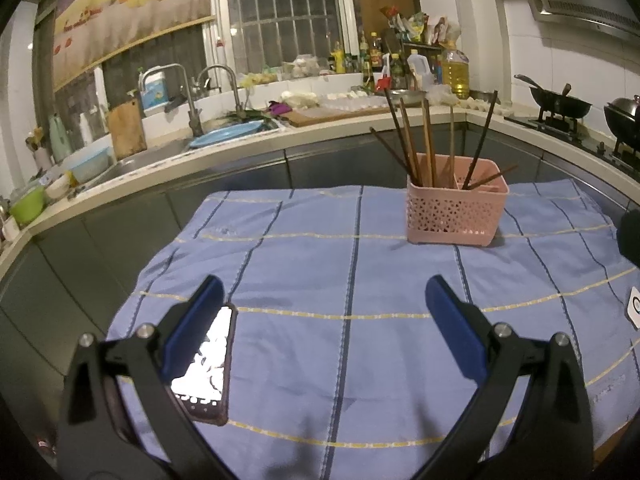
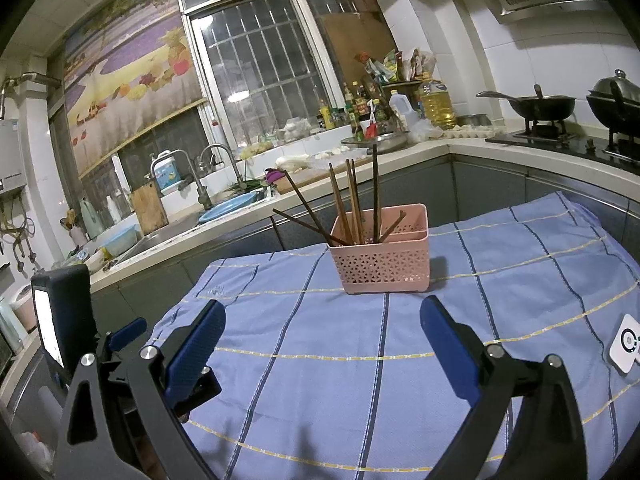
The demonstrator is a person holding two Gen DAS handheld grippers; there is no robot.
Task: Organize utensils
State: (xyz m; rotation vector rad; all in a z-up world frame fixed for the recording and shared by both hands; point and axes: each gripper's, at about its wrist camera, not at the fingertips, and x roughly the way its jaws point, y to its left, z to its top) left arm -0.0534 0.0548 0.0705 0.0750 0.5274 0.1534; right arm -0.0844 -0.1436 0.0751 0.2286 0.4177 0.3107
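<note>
A pink perforated basket (image 1: 455, 210) (image 2: 382, 252) stands on the blue striped cloth (image 1: 312, 280) (image 2: 340, 340), toward its far side. Several brown chopsticks (image 1: 420, 148) (image 2: 352, 204) stick up out of it, leaning different ways. My left gripper (image 1: 325, 300) hovers open over the near part of the cloth, nothing between its blue pads. My right gripper (image 2: 323, 322) is open too, low over the cloth in front of the basket, with nothing held. The left gripper's body shows at the left edge of the right wrist view.
A lit phone (image 1: 206, 364) lies on the cloth by the left finger. A small white device (image 2: 626, 342) sits at the cloth's right edge. Behind runs a counter with a sink (image 1: 168, 148), bottles (image 1: 454, 72) and woks (image 1: 560, 102) on a stove.
</note>
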